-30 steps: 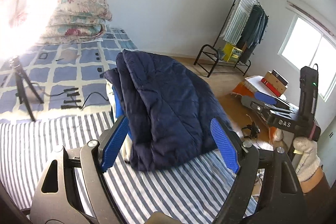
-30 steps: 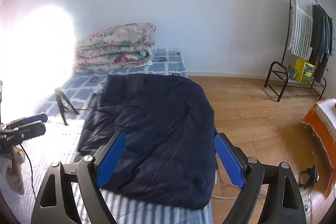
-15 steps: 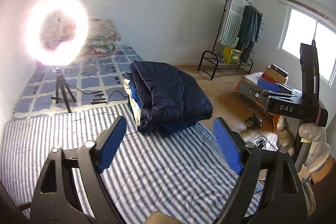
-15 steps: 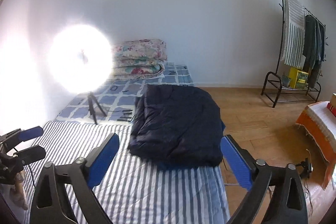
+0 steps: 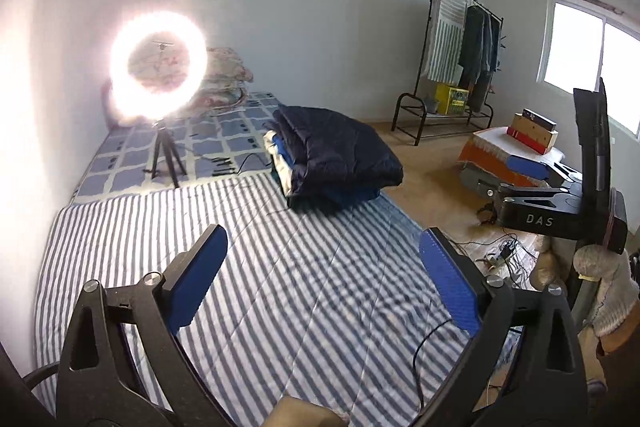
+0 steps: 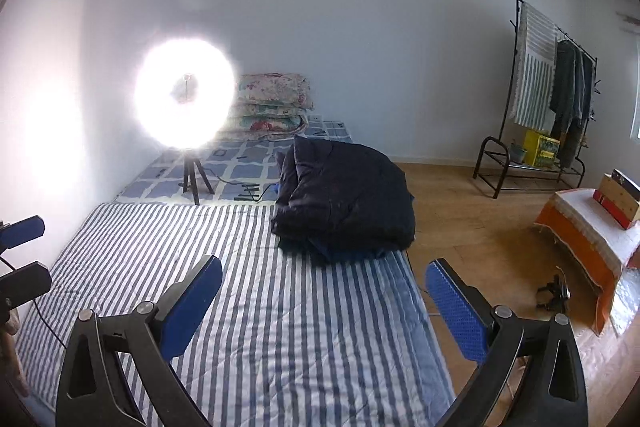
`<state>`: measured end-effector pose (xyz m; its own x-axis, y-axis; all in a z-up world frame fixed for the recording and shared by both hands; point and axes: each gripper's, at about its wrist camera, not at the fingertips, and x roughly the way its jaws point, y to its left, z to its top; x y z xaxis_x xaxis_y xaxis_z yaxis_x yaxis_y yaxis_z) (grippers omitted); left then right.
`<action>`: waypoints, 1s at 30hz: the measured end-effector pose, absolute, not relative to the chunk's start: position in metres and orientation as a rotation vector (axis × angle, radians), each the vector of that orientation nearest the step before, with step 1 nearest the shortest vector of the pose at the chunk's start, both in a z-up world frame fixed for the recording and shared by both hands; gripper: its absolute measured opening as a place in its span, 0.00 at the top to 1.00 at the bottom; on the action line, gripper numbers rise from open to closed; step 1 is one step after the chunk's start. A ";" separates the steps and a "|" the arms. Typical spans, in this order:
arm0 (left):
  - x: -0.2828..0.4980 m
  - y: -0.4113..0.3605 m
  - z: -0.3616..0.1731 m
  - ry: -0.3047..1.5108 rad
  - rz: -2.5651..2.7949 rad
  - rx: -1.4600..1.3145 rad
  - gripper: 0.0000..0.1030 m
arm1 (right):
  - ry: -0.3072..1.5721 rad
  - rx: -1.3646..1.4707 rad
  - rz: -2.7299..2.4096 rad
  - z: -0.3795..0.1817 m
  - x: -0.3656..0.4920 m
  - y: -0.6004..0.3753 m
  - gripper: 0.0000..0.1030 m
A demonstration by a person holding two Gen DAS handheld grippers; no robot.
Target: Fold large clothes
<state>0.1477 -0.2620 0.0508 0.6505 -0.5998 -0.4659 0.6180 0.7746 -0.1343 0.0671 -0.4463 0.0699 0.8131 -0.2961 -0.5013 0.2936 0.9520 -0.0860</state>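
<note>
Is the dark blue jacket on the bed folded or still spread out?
Folded. The dark blue jacket lies as a compact, layered bundle on top of other folded clothes, at the far edge of the striped sheet.

i see a puffy, matt navy quilted jacket (image 6: 348, 203) on striped woven cloth bedding (image 6: 280, 307); glossy wooden floor (image 6: 480, 227) beside it.

White letters "DAS" stand on the black plastic body of the right gripper (image 5: 524, 169); nothing else can be read.
</note>
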 end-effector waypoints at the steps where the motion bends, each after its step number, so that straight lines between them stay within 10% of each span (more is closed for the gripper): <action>1: 0.142 -0.259 0.048 0.515 -0.684 0.043 0.03 | 0.537 0.002 -0.313 0.068 0.062 -0.444 0.00; 30: 0.085 -0.229 0.025 0.468 -0.589 0.113 0.00 | 0.492 -0.024 -0.388 0.033 0.023 -0.408 0.00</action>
